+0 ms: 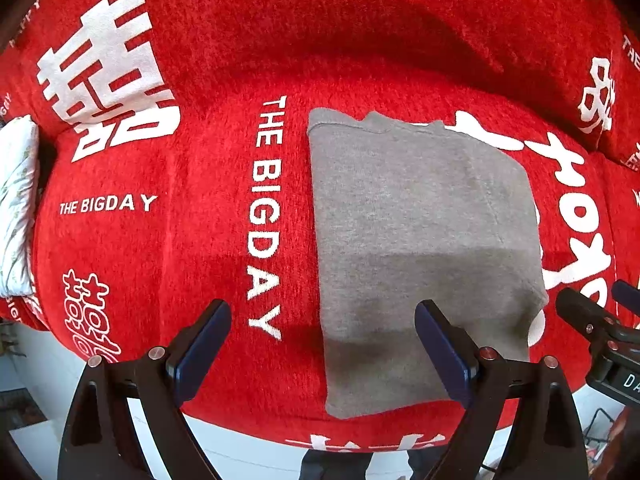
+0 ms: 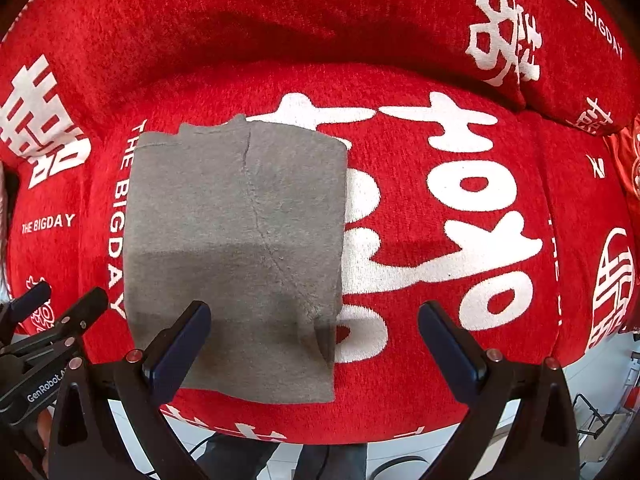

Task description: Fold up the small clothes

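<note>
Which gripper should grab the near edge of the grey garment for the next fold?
Probably the left gripper: open, nearer the grey garment's near edge. The right gripper, also open, mostly faces red cover.

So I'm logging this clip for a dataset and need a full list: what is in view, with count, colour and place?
grey garment: one, grey, folded into a rectangle, lying flat on the seat near its front edge
red cover: one, red with white characters and "THE BIGDAY" lettering, spread over the seat and backrest
pillow: one, white with a faint pattern, at the left end of the seat
floor: pale, below the seat's front edge
left gripper: one, black with dark blue pads, open, hovering at the garment's near left edge
right gripper: one, black with dark blue pads, open, hovering at the garment's near right corner
</note>
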Tool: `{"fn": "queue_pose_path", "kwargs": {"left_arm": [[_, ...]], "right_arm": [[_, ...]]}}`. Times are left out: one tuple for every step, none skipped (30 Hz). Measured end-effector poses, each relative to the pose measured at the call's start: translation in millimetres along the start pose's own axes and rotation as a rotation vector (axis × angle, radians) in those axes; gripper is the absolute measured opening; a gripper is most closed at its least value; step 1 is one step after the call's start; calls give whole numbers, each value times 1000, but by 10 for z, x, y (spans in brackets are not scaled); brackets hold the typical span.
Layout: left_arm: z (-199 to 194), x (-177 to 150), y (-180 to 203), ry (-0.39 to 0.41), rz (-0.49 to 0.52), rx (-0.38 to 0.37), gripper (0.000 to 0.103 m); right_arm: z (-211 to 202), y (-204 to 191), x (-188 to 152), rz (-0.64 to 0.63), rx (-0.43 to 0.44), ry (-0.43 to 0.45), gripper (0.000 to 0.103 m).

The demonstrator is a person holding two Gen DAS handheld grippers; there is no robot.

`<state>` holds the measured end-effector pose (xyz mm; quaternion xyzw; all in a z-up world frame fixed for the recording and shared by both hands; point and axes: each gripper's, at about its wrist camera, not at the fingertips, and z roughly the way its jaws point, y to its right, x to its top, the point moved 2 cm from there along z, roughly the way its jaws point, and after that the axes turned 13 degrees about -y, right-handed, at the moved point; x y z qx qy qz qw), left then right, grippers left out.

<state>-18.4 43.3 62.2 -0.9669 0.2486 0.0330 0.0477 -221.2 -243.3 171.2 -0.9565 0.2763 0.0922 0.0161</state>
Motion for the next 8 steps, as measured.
{"fn": "queue_pose_path", "kwargs": {"left_arm": [[-1,-1,0,3,-2,2,94],[-7,-3,3,8,-4,2,94],[-17,-4,4,16,-4,-1,94],[-28,-7,7,24,-3,-5,94],[-44,-10,10,35,0,-9,93],[-62,-12,17,46,6,-12,94],[-71,-10,27,50,12,-9,94],[-75,-2,35,49,15,-10,94]], "right_arm": [[2,-2,-2,0,0,-1,103],[4,-4,-4,0,0,-2,103],[8,-5,-7,0,0,-2,103],[12,-5,-7,0,0,-3,103],[13,-8,-9,1,0,-4,103],[16,-6,-8,1,0,-5,103],[17,-7,-7,2,0,-5,103],[21,-8,-7,2,-1,-6,103]]}}
